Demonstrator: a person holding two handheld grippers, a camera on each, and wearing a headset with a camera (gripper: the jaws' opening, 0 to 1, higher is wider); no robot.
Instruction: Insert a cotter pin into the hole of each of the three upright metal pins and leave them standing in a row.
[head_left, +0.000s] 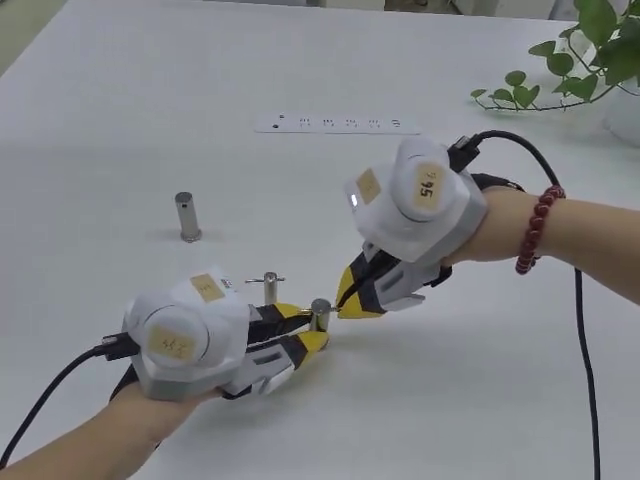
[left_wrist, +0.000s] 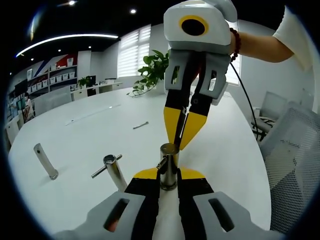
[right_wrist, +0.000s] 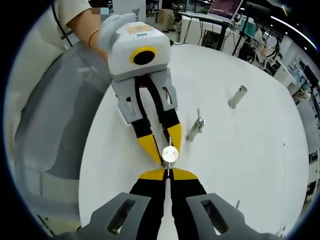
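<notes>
Near the front of the white counter, the left gripper is clenched on the lower shaft of an upright metal pin, one yellow-tipped jaw on each side. The right gripper comes in from the far right with its jaws pinched almost together at the pin's head. They grip a thin cotter pin, a short end of which pokes from the pin's side in the left gripper view. Just beside the left gripper, on its far side, a second pin stands upright with a fitted cotter pin lying crosswise through its top. Farther back and to the left, well apart from both, a bare third pin stands on its base. A white power strip lies flat across the far middle of the counter, and a leafy plant sits at the far right corner. A red bead bracelet circles the wrist behind the right gripper.
</notes>
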